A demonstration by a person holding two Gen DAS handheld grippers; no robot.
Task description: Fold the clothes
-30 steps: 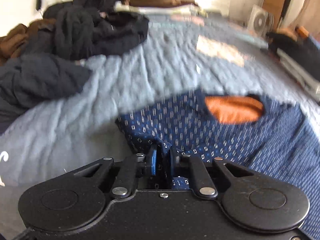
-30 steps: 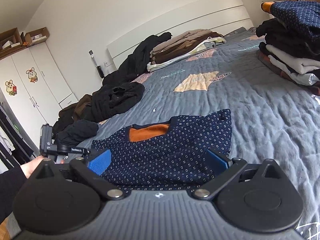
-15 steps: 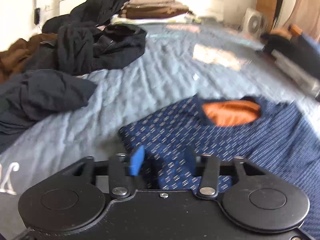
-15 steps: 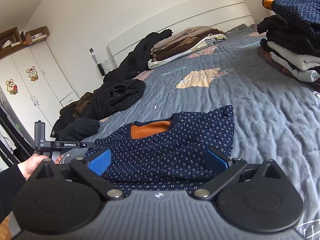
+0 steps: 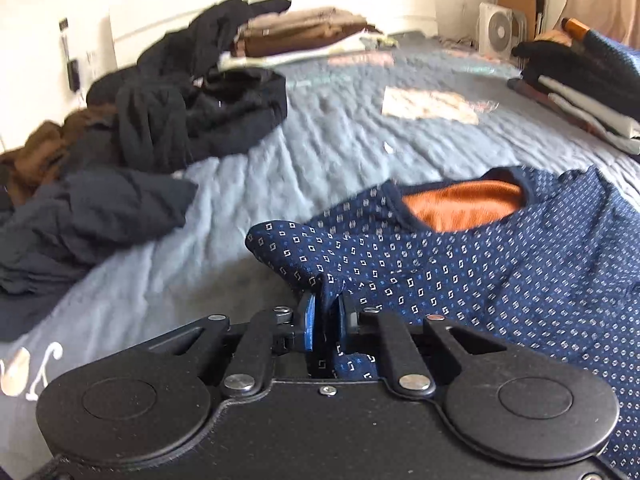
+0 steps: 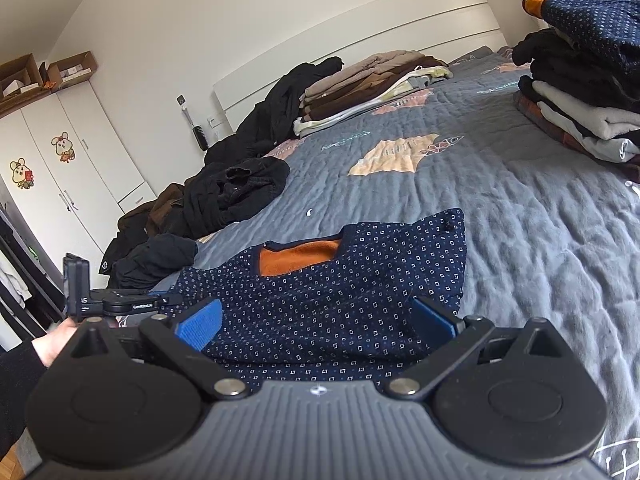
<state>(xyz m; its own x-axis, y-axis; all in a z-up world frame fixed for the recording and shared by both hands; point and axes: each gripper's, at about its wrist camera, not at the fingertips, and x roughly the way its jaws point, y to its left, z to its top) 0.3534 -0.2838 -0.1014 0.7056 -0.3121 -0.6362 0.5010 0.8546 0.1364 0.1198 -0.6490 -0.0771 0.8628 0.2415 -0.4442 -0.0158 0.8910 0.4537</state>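
Note:
A navy sweater (image 5: 460, 272) with small white squares and an orange lining lies flat on the grey bedspread (image 5: 320, 152). My left gripper (image 5: 328, 312) is at its left shoulder corner, and its jaws are closing with a fold of the navy fabric pinched between the blue pads. The corner is lifted and bunched there. In the right wrist view the sweater (image 6: 340, 292) lies just ahead of my right gripper (image 6: 316, 318), which stands wide open over the near hem with nothing gripped. A person's hand (image 6: 56, 340) holds the left gripper (image 6: 116, 304) at the sweater's left side.
Loose dark and brown clothes (image 5: 180, 120) are heaped at the bed's left side. A folded stack (image 6: 580, 92) stands at the right, another stack (image 6: 360, 84) near the headboard. A fan (image 5: 498, 32) stands beyond the bed and a white wardrobe (image 6: 60, 168) at the left.
The left gripper opened, shifted a little along the sweater's left corner, and shut again on the fabric, which now bunches up. The right gripper stayed still and open.

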